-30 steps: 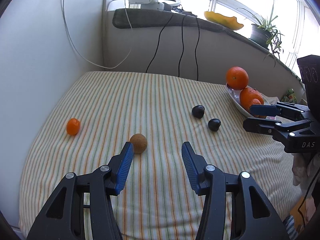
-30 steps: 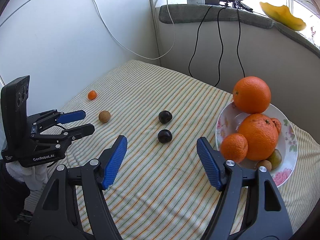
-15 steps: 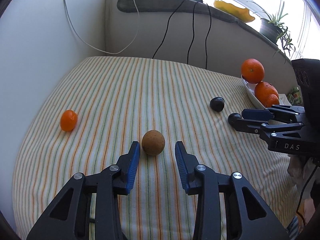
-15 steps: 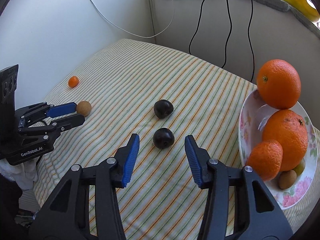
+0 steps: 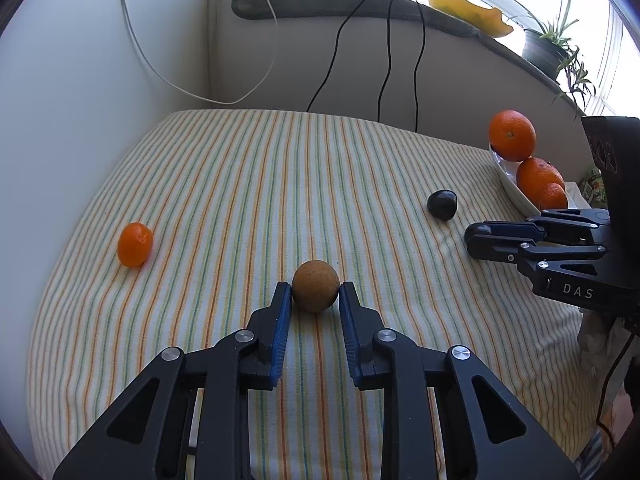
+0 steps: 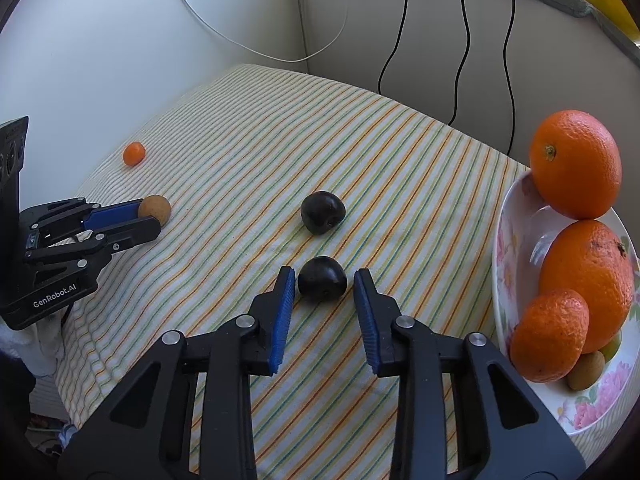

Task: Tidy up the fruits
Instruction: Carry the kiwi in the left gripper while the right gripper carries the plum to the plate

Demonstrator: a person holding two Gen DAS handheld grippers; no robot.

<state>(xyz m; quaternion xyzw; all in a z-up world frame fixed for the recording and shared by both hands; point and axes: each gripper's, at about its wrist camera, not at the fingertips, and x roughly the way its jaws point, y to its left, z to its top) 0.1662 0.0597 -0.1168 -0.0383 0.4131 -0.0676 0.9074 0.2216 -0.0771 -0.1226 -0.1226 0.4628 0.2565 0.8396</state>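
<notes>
The left gripper (image 5: 315, 295) is clamped on the brown fruit (image 5: 315, 286). The right gripper's (image 6: 325, 290) jaws sit around a plum (image 6: 322, 284), its left pad touching, the right a sliver off; open cloth (image 6: 400, 184) lies beyond.

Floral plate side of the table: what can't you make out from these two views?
- Flowered white plate: right rim cut off by the frame edge in the right wrist view; partly behind the right tongs in the left wrist view.
- Small greenish fruit: buried under the large oranges in the right wrist view; kind unclear.
- Nearer dark round plum: in the left wrist view, almost wholly hidden by those tongs.
</notes>
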